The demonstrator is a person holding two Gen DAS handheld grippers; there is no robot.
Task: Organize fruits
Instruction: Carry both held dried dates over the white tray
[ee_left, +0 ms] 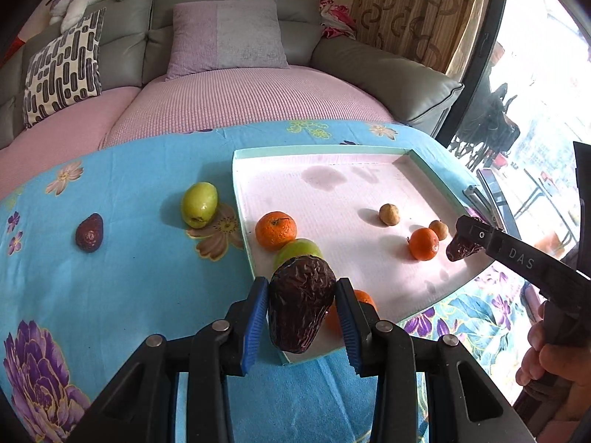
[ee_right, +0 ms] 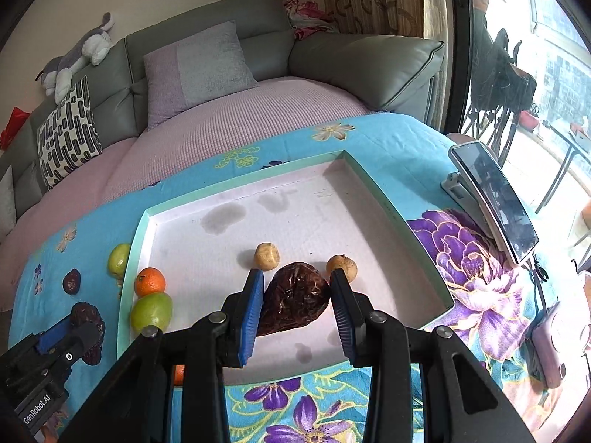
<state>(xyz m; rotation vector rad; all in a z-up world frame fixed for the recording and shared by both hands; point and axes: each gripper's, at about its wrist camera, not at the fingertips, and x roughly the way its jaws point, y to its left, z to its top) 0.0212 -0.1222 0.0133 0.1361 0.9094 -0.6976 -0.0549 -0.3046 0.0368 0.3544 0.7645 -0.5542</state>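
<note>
Oranges [ee_left: 275, 230] in white tray [ee_left: 332, 158]

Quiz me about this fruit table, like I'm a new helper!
1. True or false: the left tongs are empty.
2. How many small tan fruits lie in the tray?
3. The small dark fruit lies: A in the tray, B on the blue cloth, C on the sofa.

Key: 1 false, they hold a dark wrinkled fruit; 2 two; 3 B.
</note>
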